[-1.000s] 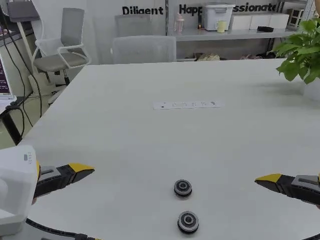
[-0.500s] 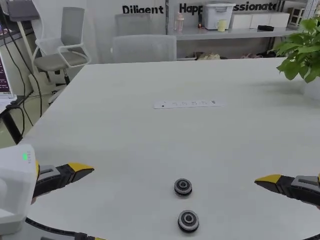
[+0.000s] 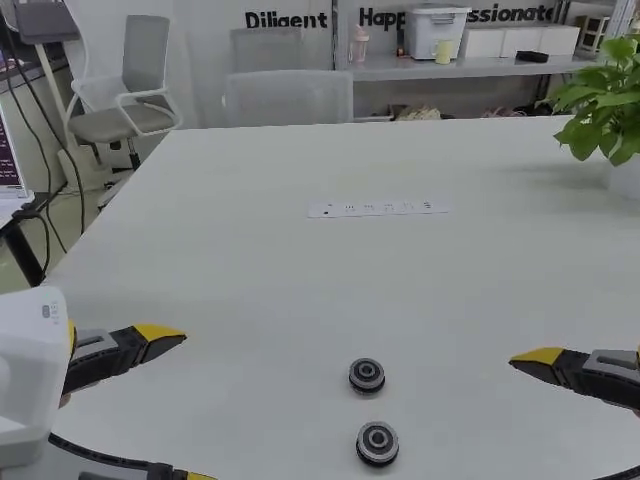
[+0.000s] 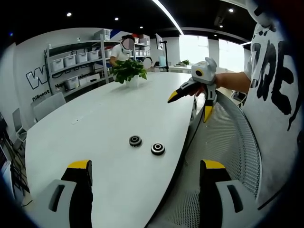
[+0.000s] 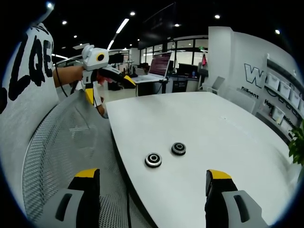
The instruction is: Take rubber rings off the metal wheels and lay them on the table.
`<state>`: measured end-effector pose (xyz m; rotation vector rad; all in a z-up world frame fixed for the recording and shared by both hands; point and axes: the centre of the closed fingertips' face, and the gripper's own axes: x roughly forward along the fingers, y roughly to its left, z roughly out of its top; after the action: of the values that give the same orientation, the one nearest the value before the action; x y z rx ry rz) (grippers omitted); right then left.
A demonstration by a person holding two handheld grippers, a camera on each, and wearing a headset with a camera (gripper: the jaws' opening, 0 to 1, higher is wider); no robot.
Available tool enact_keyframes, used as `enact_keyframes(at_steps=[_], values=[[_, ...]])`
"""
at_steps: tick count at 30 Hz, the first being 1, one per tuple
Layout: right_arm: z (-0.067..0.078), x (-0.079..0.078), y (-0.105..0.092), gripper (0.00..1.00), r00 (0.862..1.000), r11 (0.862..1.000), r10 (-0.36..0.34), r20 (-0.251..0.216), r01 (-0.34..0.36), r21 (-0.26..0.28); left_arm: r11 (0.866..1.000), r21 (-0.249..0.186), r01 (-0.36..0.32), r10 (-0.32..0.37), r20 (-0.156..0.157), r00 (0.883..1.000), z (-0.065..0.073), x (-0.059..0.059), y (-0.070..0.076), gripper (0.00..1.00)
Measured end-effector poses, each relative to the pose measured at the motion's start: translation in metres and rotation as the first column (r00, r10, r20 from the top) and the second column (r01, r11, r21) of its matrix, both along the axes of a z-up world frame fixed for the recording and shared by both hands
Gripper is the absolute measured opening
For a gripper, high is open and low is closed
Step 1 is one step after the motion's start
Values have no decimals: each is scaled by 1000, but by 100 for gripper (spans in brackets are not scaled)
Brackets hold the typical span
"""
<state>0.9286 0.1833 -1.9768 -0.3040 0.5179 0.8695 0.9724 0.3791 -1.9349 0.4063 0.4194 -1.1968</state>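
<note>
Black rubber rings point(image 3: 353, 376) sit on both metal wheels point(image 3: 377, 443), close together on the white table point(image 3: 300, 280) — left gripper point(image 4: 142, 165) and right gripper point(image 5: 153, 175) flank them, jaws spread, empty.

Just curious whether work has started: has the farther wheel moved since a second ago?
No. The farther wheel keeps its spot relative to the power strip and the nearer wheel.

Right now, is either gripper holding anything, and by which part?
Nothing is held. The left gripper and right gripper are both open and empty, clear of the two black-ringed metal wheels on the white table.
</note>
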Motion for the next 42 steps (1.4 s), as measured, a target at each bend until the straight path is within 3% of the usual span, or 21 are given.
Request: enact_keyframes(at_steps=[25, 31, 42], values=[[4, 21, 3, 86, 1000, 1000, 12, 17, -11, -4, 1000, 0, 0, 0, -1, 1000, -1, 15, -3, 91], [5, 28, 2, 85, 1000, 1000, 14, 25, -14, -3, 1000, -5, -6, 5, -3, 1000, -2, 24, -4, 90], [3, 39, -1, 84, 999, 1000, 7, 35, -6, -11, 1000, -25, 2, -1, 7, 1000, 3, 31, -14, 88]])
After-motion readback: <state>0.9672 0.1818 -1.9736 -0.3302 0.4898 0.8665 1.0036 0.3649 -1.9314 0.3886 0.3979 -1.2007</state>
